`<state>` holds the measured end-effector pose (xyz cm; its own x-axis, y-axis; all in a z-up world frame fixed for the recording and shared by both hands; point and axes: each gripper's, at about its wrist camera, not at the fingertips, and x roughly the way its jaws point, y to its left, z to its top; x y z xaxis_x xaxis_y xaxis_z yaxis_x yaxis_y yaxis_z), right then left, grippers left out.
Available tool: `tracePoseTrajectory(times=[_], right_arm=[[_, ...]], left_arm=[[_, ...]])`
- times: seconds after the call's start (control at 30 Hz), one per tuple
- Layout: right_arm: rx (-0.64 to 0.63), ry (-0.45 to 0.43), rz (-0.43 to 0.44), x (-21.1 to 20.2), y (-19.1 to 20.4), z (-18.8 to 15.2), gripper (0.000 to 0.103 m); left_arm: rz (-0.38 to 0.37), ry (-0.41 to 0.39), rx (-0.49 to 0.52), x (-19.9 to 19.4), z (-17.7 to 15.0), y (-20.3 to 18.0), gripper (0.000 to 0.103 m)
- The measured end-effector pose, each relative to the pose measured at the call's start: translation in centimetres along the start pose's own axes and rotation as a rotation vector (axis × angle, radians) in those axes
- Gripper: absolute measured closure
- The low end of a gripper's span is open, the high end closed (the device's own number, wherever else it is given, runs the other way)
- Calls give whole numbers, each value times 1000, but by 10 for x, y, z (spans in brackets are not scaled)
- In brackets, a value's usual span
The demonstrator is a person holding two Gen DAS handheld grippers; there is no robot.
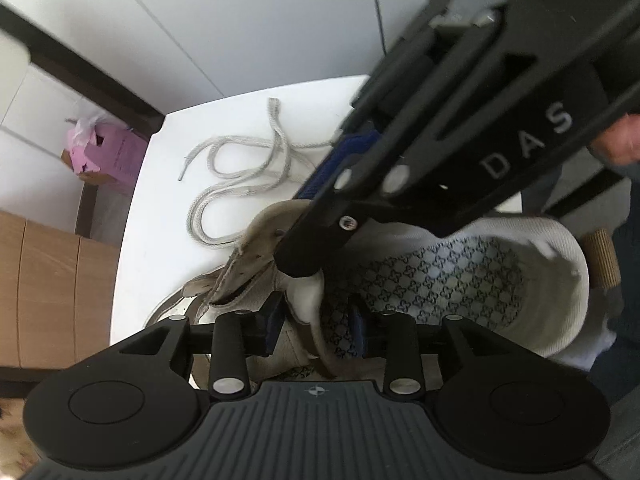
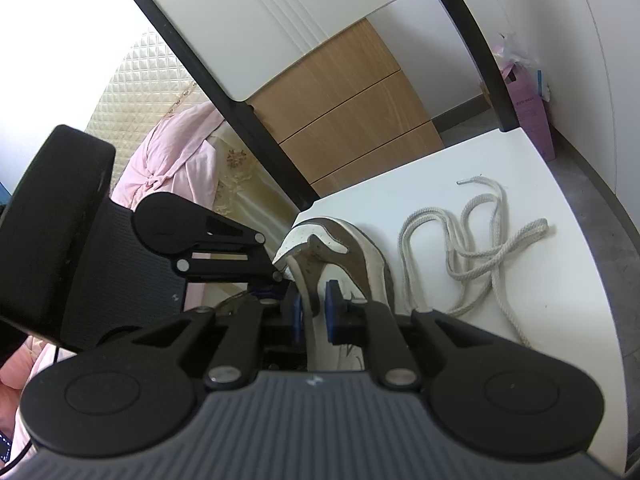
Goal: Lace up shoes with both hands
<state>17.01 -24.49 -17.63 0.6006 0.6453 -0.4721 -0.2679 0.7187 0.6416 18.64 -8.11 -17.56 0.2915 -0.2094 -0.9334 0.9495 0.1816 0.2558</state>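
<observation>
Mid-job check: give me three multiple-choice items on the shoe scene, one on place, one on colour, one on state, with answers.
1. Where does the loose shoelace lie?
A. inside the shoe
B. on the white table beside the shoe
C. on the floor

2. What colour is the box beyond the table?
A. pink
B. green
C. black

3. The shoe is:
A. fully laced
B. unlaced
C. half laced

B: the lace is coiled on the tabletop.
A: pink card shows.
B: the eyelets are bare.

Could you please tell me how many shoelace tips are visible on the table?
1: a shoelace tip lies at the far end of the loose lace; the other end may be hidden.
</observation>
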Motion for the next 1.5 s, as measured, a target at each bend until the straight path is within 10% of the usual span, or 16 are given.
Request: tracePoseTrajectory(times=[0.5,0.67,0.9,1.2,1.5], right_arm=[[-6,19,3,-4,2,-3,85],[-20,28,0,-3,7,-6,85],[-132,63,-8,-1,27,-14,85],[-425,126,-68,1,70,7,82],[-730,463,-49,58,96,29,82]], left_arm=[[285,-360,-756,-82,-65,-38,46],[278,-373,-1043,-65,-86,-43,64],[342,-362,-1087,-57,-92,-41,87],[298,-391,-1087,-54,-106,-35,88],[225,-427,-1107,-61,-118,-33,87]])
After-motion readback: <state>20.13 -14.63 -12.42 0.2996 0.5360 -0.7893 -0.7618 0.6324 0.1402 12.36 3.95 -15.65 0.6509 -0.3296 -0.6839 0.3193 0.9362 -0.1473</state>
